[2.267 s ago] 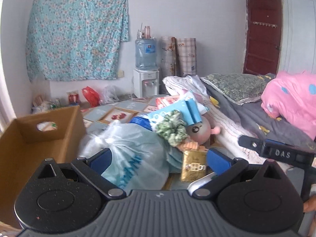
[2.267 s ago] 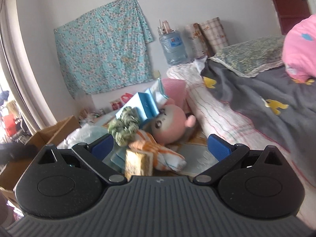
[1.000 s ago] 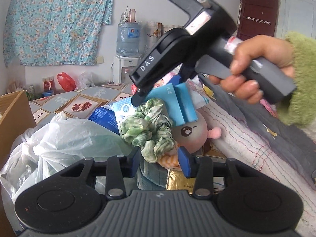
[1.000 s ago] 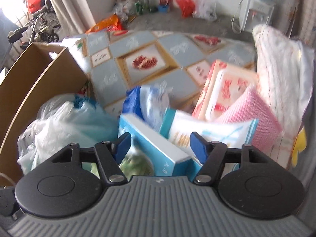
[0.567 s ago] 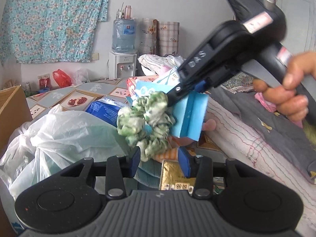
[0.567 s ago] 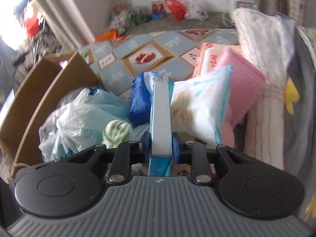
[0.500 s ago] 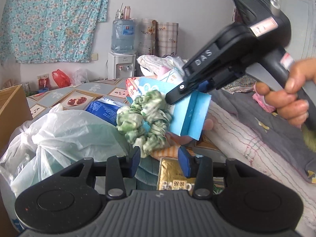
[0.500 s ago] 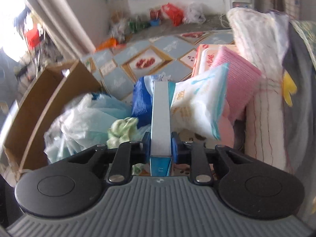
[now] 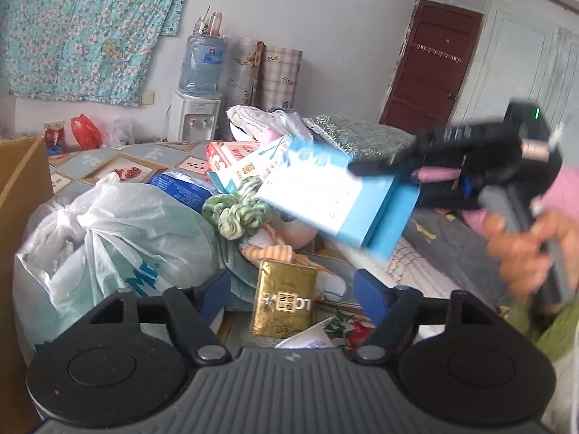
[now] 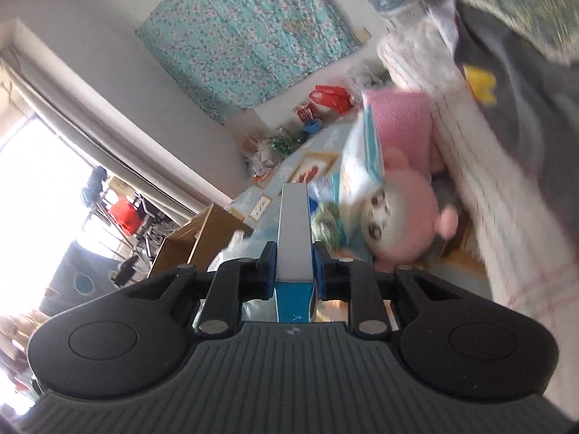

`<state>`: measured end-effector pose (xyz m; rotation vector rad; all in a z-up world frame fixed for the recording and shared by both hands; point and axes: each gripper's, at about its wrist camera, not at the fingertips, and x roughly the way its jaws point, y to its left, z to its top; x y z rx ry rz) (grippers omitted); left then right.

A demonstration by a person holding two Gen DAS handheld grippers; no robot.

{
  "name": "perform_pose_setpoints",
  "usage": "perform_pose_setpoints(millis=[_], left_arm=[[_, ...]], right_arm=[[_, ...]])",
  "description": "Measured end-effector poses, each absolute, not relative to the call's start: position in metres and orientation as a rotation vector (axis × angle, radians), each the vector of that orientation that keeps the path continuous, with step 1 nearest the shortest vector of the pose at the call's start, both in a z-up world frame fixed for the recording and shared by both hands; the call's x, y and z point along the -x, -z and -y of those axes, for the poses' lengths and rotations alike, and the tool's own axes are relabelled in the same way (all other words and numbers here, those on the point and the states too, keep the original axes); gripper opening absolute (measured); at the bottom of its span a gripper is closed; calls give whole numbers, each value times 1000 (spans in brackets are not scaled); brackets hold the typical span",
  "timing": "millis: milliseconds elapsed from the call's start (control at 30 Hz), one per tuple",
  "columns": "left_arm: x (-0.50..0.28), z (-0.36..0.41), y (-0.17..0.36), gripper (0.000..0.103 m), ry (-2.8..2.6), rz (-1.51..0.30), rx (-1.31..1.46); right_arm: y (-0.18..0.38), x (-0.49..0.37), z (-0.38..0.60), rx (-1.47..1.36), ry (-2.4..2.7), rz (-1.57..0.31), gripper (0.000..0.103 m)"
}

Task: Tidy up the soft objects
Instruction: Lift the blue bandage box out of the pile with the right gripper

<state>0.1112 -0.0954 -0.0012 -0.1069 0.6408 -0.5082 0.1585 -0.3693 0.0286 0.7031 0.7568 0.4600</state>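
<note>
Item: flat light-blue cardboard box (image 10: 294, 231), being carried by the right gripper (image 10: 294, 267), jaws clamped on its narrow edge, lifted clear of the pile. Left gripper (image 9: 291, 285) is hanging with jaws just widened and nothing between them; a gold rectangular packet (image 9: 284, 298) is lying ahead at 12 o'clock, a green crinkled fabric scrunchie (image 9: 237, 213) beyond at 11, a white knotted plastic bag (image 9: 108, 238) at 10. Handling advice: box is tilting, so grip should stay firm and travel level toward the brown cardboard carton (image 10: 195, 238).
</note>
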Motion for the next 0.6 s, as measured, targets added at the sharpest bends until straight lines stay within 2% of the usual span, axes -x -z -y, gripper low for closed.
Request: perform_pose_setpoints(millis=[167,533,600], left_arm=[[-123,103,13,80,548,-698,173],[-132,121,24,85,578,-742,144],[-132,127,27,85,555,-737,117]], right_arm=[[16,-153,358,-838,-474,-836,19],[49,-139,334,-935,-537,-932,23],[52,-139,333,-934,-536,-950,27]])
